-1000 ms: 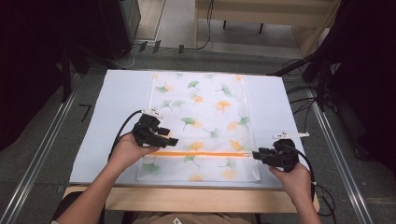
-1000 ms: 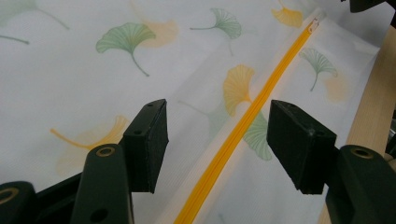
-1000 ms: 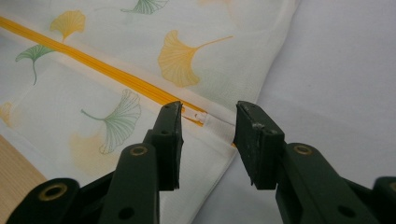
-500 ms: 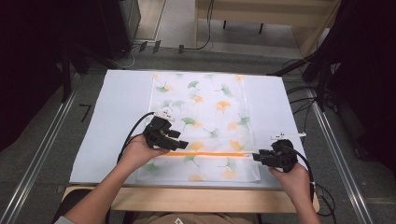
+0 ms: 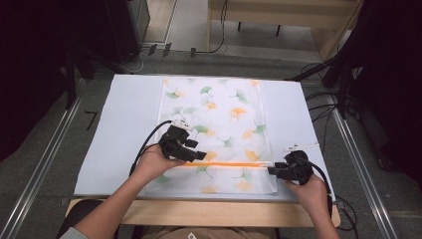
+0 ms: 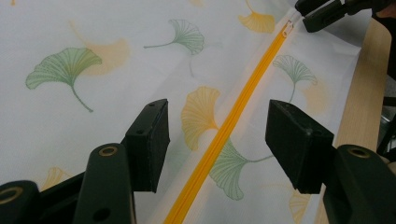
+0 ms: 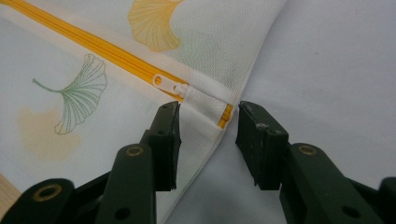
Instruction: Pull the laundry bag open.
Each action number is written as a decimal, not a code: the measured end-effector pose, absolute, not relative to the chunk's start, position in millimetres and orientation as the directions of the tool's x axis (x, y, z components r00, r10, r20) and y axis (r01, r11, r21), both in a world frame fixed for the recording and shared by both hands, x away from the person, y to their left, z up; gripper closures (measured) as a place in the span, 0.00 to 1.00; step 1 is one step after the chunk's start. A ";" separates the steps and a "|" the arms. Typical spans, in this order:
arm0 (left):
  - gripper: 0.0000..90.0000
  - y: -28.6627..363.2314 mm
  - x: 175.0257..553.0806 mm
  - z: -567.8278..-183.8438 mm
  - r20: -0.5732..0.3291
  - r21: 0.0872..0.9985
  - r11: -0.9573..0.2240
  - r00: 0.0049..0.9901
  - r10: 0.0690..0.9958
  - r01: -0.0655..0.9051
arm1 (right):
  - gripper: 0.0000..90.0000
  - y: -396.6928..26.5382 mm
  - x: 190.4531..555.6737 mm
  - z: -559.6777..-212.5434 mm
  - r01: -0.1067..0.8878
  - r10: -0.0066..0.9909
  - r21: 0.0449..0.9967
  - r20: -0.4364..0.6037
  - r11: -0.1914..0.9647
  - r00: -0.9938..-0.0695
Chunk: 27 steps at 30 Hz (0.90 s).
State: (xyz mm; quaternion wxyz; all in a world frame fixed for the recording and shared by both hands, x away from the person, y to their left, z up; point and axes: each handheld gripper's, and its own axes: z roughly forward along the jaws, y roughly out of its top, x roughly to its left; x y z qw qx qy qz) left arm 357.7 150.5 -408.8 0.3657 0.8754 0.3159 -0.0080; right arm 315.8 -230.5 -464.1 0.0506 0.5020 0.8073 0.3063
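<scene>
High view: printed pouch [image 5: 219, 129] flat on white mat [image 5: 119, 129] — left gripper view: left gripper [image 6: 217, 135] spread, straddling orange zipper [image 6: 224, 135] — right gripper view: right gripper [image 7: 208, 140] parted around the zipper's end tab [image 7: 208, 100], pads clear.

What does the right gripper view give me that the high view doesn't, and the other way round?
Right gripper view: the white zipper pull lying at the end of the orange zipper, near the cloth's edge, and the open right gripper with the zipper's end tab between its fingers, not pressed.

High view: the whole leaf-print cloth on the white table cover, both hands, and the left gripper over the zipper's left part.

Both: the zipper, the cloth's right edge and the right gripper at it.
</scene>
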 end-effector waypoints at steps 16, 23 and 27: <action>0.48 145.7 359.5 -412.1 -0.252 0.637 -0.525 0.796 0.550 0.564 | 0.79 -218.2 321.6 -463.9 0.780 0.870 0.541 0.166 0.313 -0.464; 0.56 141.6 357.3 -413.0 -0.249 0.648 -0.531 0.811 0.530 0.546 | 0.84 -214.4 321.2 -463.7 0.773 0.873 0.541 0.135 0.330 -0.468; 0.61 136.7 354.7 -413.3 -0.244 0.649 -0.546 0.825 0.510 0.529 | 0.90 -217.0 323.1 -464.3 0.776 0.866 0.542 0.161 0.322 -0.472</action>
